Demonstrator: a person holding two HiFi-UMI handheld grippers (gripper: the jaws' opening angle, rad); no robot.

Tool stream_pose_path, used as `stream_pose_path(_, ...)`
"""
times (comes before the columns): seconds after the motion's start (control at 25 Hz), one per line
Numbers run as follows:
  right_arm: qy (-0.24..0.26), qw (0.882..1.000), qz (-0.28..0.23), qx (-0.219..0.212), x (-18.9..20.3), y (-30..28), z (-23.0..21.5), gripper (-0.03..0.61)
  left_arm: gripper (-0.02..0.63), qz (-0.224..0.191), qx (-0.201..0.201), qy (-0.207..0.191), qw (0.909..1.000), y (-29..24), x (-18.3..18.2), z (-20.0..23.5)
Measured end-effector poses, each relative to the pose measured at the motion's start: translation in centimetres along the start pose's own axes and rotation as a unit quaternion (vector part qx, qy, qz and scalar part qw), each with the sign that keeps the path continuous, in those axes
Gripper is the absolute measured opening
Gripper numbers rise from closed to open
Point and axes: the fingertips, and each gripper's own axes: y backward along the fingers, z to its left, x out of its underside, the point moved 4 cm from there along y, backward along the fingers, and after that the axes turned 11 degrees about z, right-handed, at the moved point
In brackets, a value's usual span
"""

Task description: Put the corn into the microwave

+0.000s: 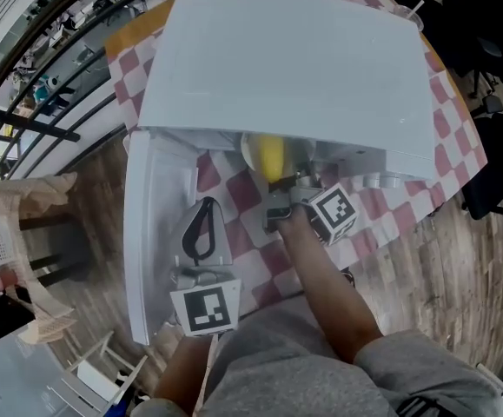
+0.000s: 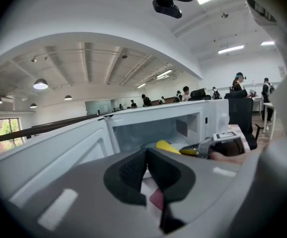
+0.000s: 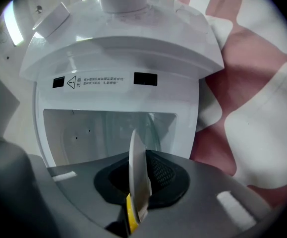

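R tongs (image 3: 139,175) grip plate (image 3: 135,150) w/ corn (image 1: 271,156) at microwave (image 1: 286,68) mouth

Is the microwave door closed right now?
No, the microwave door stands swung open at the left, and the right gripper holds the plate with the corn at the open cavity.

The microwave (image 3: 118,58) ahead of the right gripper (image 3: 138,182) is smooth, faintly glossy white plastic. The plate (image 3: 136,157) in its matt black pads (image 3: 161,172) is smooth; beneath lies checked cloth (image 3: 255,48).
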Motion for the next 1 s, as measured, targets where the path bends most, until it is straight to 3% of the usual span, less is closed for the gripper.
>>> stream_pose_path(0.4,-0.002,0.999,-0.036,0.015,0.2,-0.4,-0.5,0.020,0.011,-0.002,0.014,-0.011,0.9998,0.2,-0.3,0.7)
stream_pose_path(0.56,0.020,0.999,-0.037,0.031,0.5,-0.8,-0.3,0.020,0.011,-0.002,0.016,-0.010,0.9998,0.4,-0.4,0.9)
stream_pose_path(0.76,0.040,0.997,-0.013,0.061,0.9,-0.3,-0.4,0.023,0.011,0.001,0.019,-0.013,0.9997,0.5,-0.2,1.1)
stream_pose_path(1.0,0.091,0.993,0.037,0.070,1.5,-0.1,0.0,0.100,0.011,-0.002,0.024,-0.016,0.9996,0.4,-0.4,0.9)
